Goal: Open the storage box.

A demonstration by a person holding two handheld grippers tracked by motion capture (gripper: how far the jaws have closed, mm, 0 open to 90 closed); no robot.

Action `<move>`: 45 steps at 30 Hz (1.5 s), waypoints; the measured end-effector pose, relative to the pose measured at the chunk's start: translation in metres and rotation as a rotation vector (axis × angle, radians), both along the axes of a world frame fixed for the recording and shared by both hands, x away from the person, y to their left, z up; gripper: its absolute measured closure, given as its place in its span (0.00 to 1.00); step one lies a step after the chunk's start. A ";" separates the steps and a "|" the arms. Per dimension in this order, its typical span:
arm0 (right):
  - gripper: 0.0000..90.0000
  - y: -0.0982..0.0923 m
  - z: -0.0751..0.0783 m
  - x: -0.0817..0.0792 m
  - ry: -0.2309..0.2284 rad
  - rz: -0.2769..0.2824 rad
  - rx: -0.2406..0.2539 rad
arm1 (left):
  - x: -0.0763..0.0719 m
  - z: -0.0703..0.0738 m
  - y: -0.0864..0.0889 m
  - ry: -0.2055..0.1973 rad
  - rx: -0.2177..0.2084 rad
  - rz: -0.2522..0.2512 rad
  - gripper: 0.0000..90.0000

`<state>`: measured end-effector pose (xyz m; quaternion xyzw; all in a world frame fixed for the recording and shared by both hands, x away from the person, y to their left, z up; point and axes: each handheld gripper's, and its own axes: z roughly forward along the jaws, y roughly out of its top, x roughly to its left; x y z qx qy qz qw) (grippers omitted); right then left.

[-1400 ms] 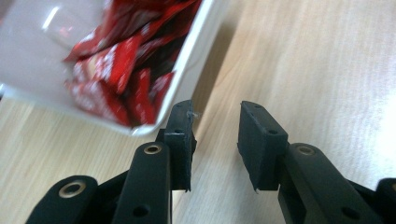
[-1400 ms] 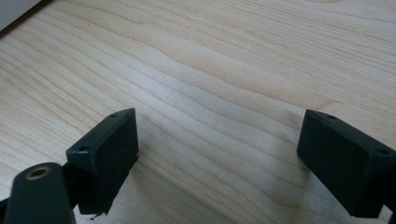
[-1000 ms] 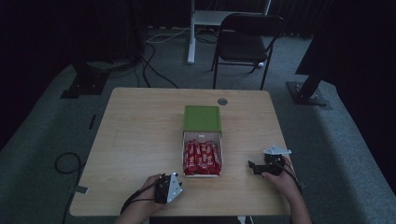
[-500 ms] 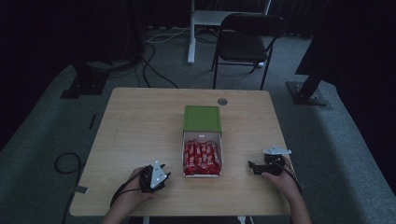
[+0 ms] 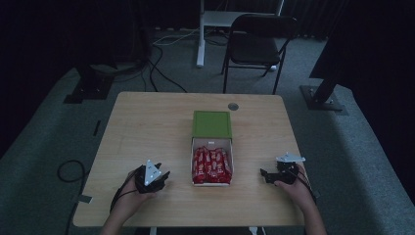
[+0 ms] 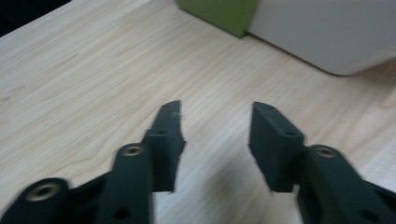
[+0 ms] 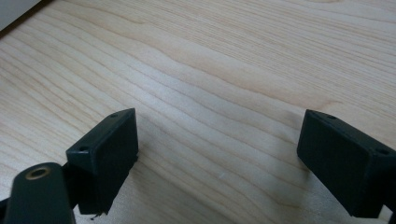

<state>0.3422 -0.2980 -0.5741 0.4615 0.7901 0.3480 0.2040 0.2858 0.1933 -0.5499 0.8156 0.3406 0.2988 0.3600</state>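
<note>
A: What bears the scene, and what lies on it?

B: A pale wooden table (image 5: 147, 127) carries 1 white box (image 5: 211, 144) near its middle. The green lid (image 5: 211, 124) lies flat at the far end of the box, touching it. Inside the box, red packets (image 5: 212, 165) lie side by side in a row.

A: Where is the left gripper?

B: The left gripper (image 5: 165, 175) rests low over the table near the front edge, just to the left of the box and apart from it, with a grey three-cornered plate on top. In the left gripper view its 2 black fingers (image 6: 169, 140) stand part open, with bare wood between them; they have just been opening. Nothing is held or touched. The white wall of the box (image 6: 327, 32) and a corner of the green lid (image 6: 224, 14) lie ahead of them, to the upper right.

A: And the right gripper?

B: The right gripper (image 5: 264, 175) sits at the front right of the table, beside the box but clear of it, its tips pointing toward the box. In the right gripper view its 2 fingers (image 7: 109, 154) stand wide apart over bare wood grain, empty.

A: So where do the packets stand relative to the 2 grippers?

B: Between them, in the box, untouched by either.
</note>
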 end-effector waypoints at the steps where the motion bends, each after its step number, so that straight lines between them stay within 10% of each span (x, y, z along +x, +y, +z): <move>1: 0.13 0.000 0.000 0.000 0.000 0.000 0.000 | 0.002 0.001 0.003 -0.001 -0.009 0.006 0.60; 37: 0.13 0.000 0.000 0.000 0.000 0.000 0.000 | 0.037 -0.001 0.052 0.055 -0.273 0.283 0.17; 45: 0.13 0.000 0.000 0.000 0.000 0.000 0.000 | 0.039 -0.004 0.062 0.047 -0.253 0.372 0.09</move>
